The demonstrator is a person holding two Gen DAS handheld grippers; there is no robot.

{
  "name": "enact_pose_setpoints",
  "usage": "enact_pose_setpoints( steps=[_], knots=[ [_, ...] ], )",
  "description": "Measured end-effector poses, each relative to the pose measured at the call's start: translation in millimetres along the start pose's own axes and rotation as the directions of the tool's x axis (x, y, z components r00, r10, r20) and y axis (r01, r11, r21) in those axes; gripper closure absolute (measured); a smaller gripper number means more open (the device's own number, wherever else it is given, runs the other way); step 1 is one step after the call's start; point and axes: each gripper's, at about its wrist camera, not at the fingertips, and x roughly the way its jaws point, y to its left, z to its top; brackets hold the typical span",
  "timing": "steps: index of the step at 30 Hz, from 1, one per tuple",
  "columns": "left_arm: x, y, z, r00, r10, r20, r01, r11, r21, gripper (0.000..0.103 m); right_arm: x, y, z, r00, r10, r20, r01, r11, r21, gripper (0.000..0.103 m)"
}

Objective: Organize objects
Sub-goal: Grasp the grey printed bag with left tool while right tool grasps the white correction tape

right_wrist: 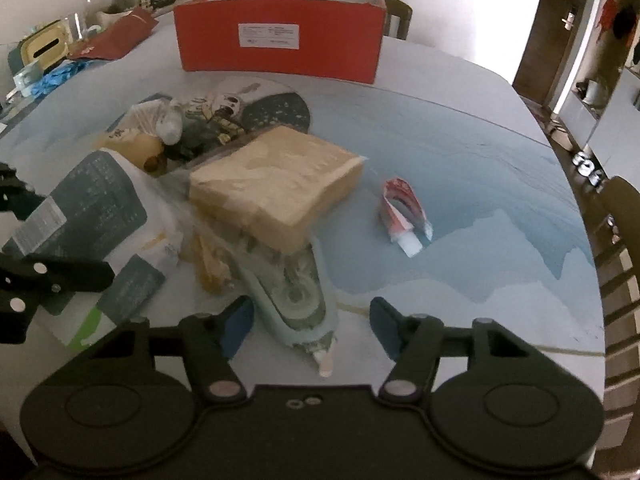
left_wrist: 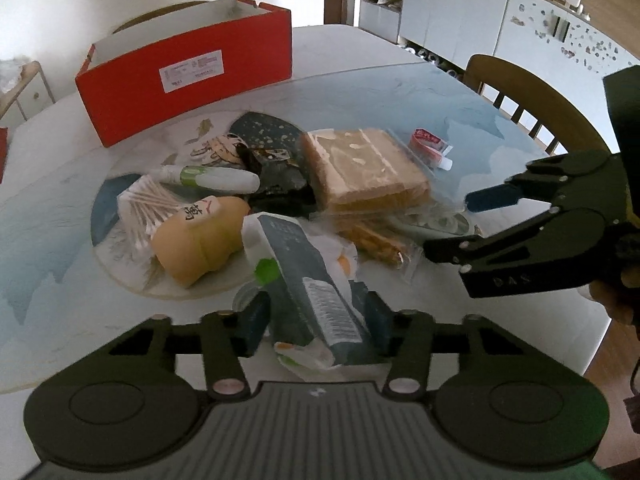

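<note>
Room: we work at a pale table (left_wrist: 400, 92) printed with blue patches, white cupboards (left_wrist: 460, 12) and a wooden chair (left_wrist: 532, 96) behind it.
Box: we see a red cardboard box (left_wrist: 188, 76), open at the top, standing at the far side of the table, apart from the heap.
Heap: our loose things lie crowded on and around a round mat (left_wrist: 120, 216) between us and the box.
Left tongs: our left gripper (left_wrist: 316, 324) has its two blue pads pressed on the sides of a dark blue-grey packet (left_wrist: 304, 276) with white wrapping, so we hold that packet at the near edge of the heap.
Right tongs: our right gripper (right_wrist: 312, 324) stands moderately wide, tilted down, and nothing is pinched; a pale blue tape dispenser (right_wrist: 296, 292) lies between its fingers, closer to the left one, and we cannot tell whether that pad touches it.
Tan block: we see a wrapped tan block (right_wrist: 276, 184) resting on the far end of the dispenser.
Small tube: we see a red and white tube (right_wrist: 404, 216) lying alone on the blue print, right of the block.
Other items: we make out cotton swabs (left_wrist: 144, 208), a white and green tube (left_wrist: 216, 176) and a yellow squashy toy (left_wrist: 200, 240) touching one another on the mat.
</note>
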Motion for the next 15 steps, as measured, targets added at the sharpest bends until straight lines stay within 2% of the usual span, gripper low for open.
enact_pose_setpoints(
  steps=[8,9,15],
  knots=[
    [0.7,6.6,0.4,1.0,-0.011,-0.009,0.011,1.0,-0.018,0.073,6.3,7.2,10.2,0.999,0.044,0.016,-0.044,0.999,-0.021,0.053],
    [0.2,7.6,0.2,1.0,-0.014,-0.007,0.014,1.0,-0.021,0.077,6.5,7.9,10.8,0.999,0.043,0.016,-0.043,0.999,-0.022,0.054],
    [-3.8,12.0,-2.4,1.0,-0.013,-0.008,0.012,0.999,-0.034,0.087,-3.1,4.0,4.0,0.998,0.059,0.012,-0.059,0.998,0.029,0.057]
  ],
)
